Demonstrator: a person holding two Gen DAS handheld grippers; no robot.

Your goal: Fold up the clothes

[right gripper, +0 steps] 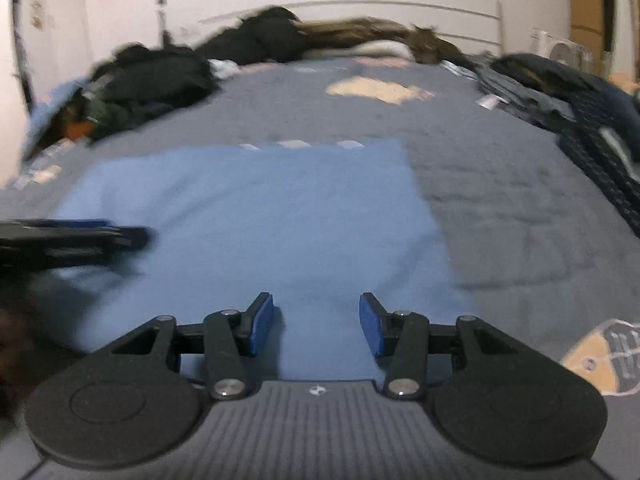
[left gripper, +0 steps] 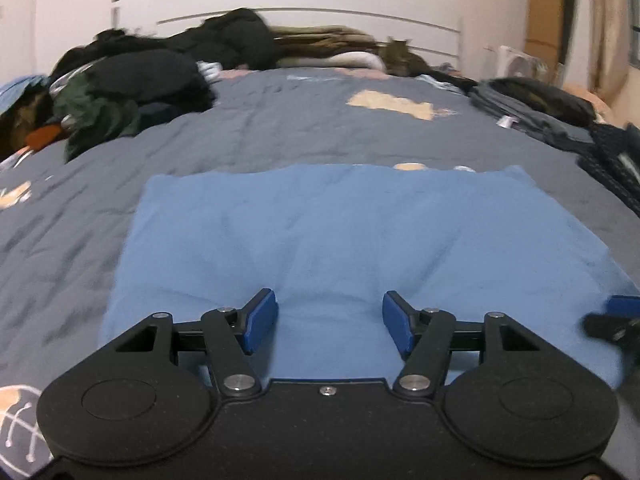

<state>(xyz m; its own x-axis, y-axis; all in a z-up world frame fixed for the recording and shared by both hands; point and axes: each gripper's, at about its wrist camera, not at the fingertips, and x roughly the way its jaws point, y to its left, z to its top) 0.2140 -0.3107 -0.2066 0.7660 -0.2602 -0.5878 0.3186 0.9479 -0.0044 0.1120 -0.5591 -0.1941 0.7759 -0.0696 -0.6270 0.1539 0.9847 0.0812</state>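
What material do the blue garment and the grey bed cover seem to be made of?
Blue garment: probably soft matte cotton knit; it lies flat with gentle creases, no shine. Grey bed cover: seemingly quilted matte fabric; puckered stitch lines and printed patches show.

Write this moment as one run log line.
left gripper: open | right gripper: open | blue cloth: flat on bed
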